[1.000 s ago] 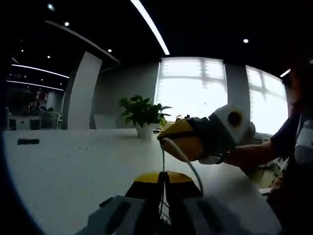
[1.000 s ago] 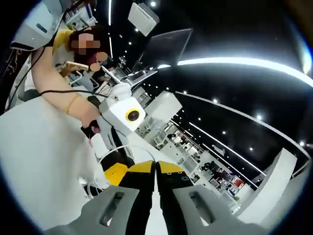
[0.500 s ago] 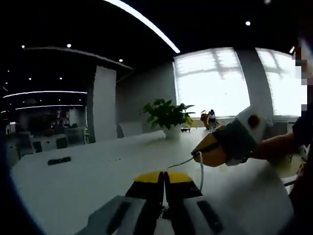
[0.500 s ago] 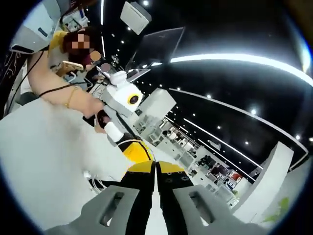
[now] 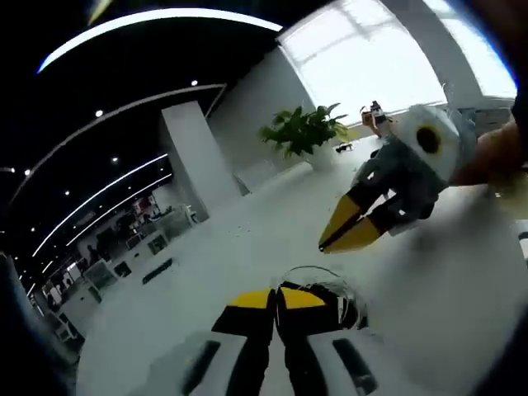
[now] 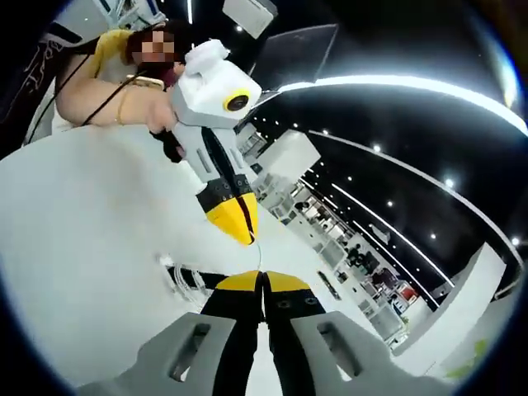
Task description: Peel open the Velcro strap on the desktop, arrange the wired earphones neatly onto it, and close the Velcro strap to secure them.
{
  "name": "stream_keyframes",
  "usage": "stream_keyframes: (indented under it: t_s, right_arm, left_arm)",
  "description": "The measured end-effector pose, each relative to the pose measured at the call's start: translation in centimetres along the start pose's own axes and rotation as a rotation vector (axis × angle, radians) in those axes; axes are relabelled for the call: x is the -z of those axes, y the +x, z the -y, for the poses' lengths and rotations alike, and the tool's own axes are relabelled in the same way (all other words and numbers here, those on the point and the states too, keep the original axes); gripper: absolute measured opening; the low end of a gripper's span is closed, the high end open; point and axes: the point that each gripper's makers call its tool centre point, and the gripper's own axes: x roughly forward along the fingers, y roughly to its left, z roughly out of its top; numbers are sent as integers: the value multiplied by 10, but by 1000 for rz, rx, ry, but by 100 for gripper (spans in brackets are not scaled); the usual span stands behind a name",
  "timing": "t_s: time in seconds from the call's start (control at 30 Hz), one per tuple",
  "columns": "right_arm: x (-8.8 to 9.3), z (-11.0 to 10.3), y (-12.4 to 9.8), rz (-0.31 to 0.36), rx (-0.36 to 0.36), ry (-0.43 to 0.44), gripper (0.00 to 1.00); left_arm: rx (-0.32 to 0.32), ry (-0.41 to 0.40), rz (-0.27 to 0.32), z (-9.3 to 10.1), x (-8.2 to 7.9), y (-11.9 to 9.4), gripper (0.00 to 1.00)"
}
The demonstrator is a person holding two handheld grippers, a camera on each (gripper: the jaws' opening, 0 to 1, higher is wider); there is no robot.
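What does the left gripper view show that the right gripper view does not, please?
The left gripper view takes in a potted plant and bright windows. The right gripper view takes in the person's forearm and rows of ceiling lights. Both share the white desktop, the left tool, the right tool and the earphone cable.

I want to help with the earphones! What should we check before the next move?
1. Left tool shut on the thin earphone wire: ok.
2. Right tool shut: ok; gripping the wire: cannot tell.
3. Wire coiled on the table beside the tools: ok.
4. Velcro strap peeled open: cannot tell.
5. Earphones lying on the strap: cannot tell.
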Motion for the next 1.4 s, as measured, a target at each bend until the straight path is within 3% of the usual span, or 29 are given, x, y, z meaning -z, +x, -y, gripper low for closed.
stream_keyframes:
  t_s: [0.07, 0.2, 0.37, 0.57, 0.67, 1.0, 1.4]
  right_arm:
    - [4, 1, 0, -16, 4, 7, 4]
    - [1, 4, -3, -16, 12, 65, 4]
    - [-6, -5, -4, -9, -18, 69, 4]
    - [-3, -34, -3, -44, -135, 40, 4]
    - [3, -37, 0, -71, -162, 50, 5]
    - [18, -32, 3, -117, -157, 216, 8]
    - [33, -32, 14, -171, -174, 180, 11]
  left_arm:
    - [7, -58, -37, 3, 7, -2, 6]
    - [9, -146, -56, 0, 10, -1, 6]
    - [62, -225, -88, 7, 15, 10, 7]
    - [70, -236, -99, 8, 19, 13, 7]
    - [67, -222, -108, 9, 21, 15, 7]
    - [87, -282, -137, 12, 28, 27, 8]
    - [77, -254, -183, 13, 38, 36, 11]
